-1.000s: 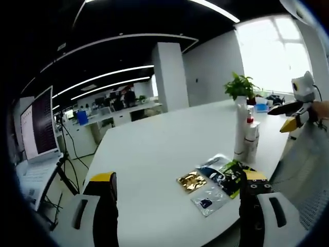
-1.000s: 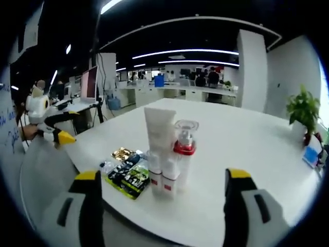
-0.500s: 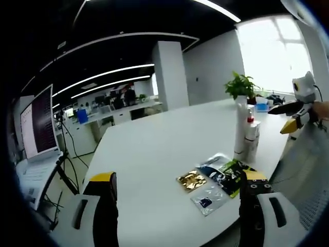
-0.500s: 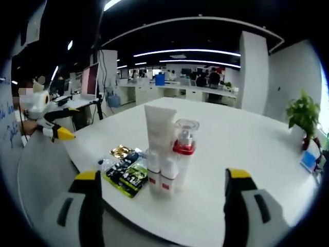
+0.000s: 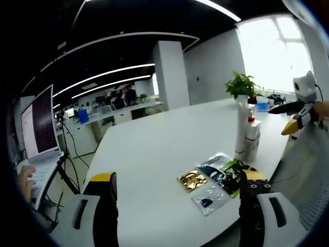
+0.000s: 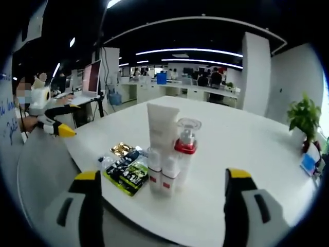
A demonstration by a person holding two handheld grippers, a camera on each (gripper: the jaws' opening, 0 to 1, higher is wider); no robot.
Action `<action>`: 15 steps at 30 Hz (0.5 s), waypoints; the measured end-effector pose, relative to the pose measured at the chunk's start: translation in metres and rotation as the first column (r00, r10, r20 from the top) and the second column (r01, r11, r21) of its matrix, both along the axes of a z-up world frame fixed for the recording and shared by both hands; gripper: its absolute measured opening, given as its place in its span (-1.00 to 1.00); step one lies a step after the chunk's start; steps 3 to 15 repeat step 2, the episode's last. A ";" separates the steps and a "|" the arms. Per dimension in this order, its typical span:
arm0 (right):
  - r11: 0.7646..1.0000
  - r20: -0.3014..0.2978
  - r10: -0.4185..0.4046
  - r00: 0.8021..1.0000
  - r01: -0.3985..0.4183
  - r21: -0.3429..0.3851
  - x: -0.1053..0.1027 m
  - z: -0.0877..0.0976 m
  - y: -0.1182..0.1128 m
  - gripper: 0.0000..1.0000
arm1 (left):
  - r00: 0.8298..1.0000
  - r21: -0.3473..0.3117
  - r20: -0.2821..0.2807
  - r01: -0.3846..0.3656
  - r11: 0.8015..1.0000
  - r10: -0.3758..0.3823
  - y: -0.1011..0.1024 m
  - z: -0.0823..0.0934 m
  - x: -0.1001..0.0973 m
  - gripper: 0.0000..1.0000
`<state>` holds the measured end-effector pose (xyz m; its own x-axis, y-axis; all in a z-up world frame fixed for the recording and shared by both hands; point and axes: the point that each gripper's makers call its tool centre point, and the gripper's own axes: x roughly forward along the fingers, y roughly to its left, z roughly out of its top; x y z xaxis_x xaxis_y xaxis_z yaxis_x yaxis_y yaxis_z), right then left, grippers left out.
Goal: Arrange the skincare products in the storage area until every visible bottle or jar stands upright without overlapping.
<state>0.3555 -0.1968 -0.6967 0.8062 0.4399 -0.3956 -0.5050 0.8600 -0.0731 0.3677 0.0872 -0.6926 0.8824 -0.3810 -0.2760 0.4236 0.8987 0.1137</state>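
A tall white plastic tube (image 6: 161, 126), red-collared pump bottle (image 6: 185, 149) and glossy foil sachets (image 6: 126, 170) sit on the smooth white counter (image 6: 247, 149), left gripper (image 5: 177, 193) and right gripper (image 6: 160, 191) both wide, holding nothing.

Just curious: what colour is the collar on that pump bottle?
Red, under a clear cap; the pump bottle shows best in the right gripper view.

On the white table (image 6: 241, 149) a tight cluster of skincare products stands upright — a tall white tube (image 6: 161, 128), a clear-capped pump bottle with a red collar (image 6: 186, 144), and two small white bottles (image 6: 161, 177) with red labels just in front, touching each other. Just left of them lie flat sachets (image 6: 125, 167), gold, dark and green. The right gripper (image 6: 163, 206) hangs near the table's near edge, jaws wide apart. At far left the left gripper (image 6: 57, 128) shows — yellow-tipped. A potted plant (image 6: 304, 117) stands at far right.
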 end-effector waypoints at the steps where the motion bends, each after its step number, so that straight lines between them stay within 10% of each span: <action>1: 1.000 0.001 -0.004 1.000 0.004 0.002 0.000 0.000 0.000 1.00 | 1.000 0.000 -0.001 0.000 1.000 0.000 0.000 0.000 0.000 0.95; 15: 1.000 0.001 -0.006 1.000 0.006 0.003 0.000 0.000 -0.001 1.00 | 1.000 0.000 -0.001 0.000 1.000 0.000 0.000 0.000 0.000 0.95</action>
